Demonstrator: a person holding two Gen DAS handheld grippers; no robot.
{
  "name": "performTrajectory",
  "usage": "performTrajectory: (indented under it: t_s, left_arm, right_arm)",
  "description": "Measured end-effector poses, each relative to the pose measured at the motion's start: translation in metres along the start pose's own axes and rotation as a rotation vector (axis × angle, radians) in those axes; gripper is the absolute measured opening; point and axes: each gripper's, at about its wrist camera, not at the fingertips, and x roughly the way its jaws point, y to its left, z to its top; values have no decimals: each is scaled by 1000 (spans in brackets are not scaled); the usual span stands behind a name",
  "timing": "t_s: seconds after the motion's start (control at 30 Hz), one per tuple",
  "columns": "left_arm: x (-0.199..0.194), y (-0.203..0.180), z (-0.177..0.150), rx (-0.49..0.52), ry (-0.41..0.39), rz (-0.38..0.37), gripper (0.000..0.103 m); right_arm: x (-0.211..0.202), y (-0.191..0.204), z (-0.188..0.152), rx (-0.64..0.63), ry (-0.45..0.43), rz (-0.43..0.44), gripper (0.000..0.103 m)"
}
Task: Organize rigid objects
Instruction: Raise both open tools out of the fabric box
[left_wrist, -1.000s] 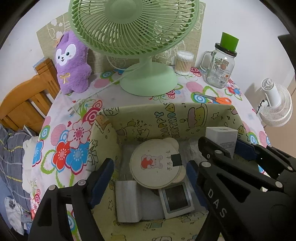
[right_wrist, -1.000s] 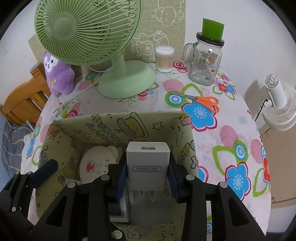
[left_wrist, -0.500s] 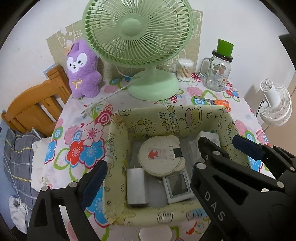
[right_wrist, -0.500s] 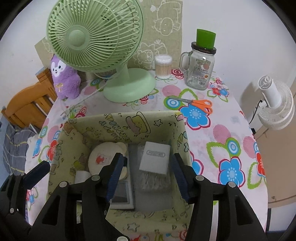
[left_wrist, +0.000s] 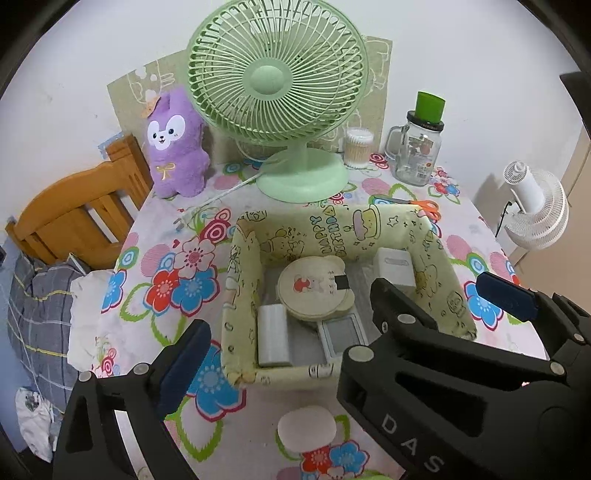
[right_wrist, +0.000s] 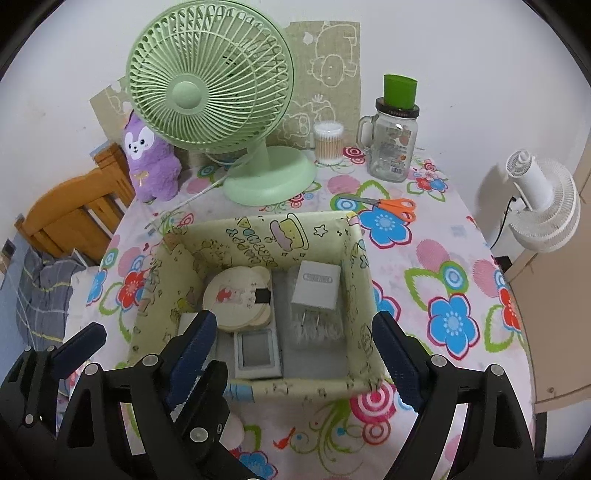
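A yellow cartoon-print fabric box (left_wrist: 243, 295) (right_wrist: 354, 258) stands mid-table. Inside lie a round bear-shaped disc (left_wrist: 314, 288) (right_wrist: 236, 295), a white charger plug (left_wrist: 393, 266) (right_wrist: 316, 286) on its back at the right, a small grey-framed screen (left_wrist: 341, 334) (right_wrist: 256, 354) and a white block (left_wrist: 272, 334). My right gripper (right_wrist: 295, 321) hovers above the box's near side, its jaws opening with nothing between the pads. My left gripper (left_wrist: 290, 325) hangs beside it, also opening wide and empty. One blue pad (left_wrist: 506, 299) of the right gripper shows in the left wrist view.
At the back stand a green desk fan (left_wrist: 277, 77), a purple plush (left_wrist: 173, 147), a cotton-swab tub (right_wrist: 328, 142) and a glass jar with a green lid (right_wrist: 393, 147). Orange scissors (right_wrist: 391, 205) lie behind the box. A white round piece (left_wrist: 306, 430) sits in front of it.
The right gripper let go of the white charger, which now lies in the box, and its jaws spread. Both grippers rose and drew back from the box; the left opened wider.
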Motion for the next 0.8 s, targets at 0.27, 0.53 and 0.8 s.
performTrajectory:
  t_s: [0.27, 0.53, 0.8]
  left_arm:
    - [-17, 0, -15, 8, 2, -8, 99]
    - [-29, 2, -34, 6, 8, -13, 100]
    - [-35, 0, -55, -4, 29, -12, 100]
  right_arm:
    - [-19, 2, -17, -4, -8, -12, 94]
    - [-32, 6, -34, -10, -4, -17, 96]
    - [-38, 7, -55, -21, 17, -10, 97]
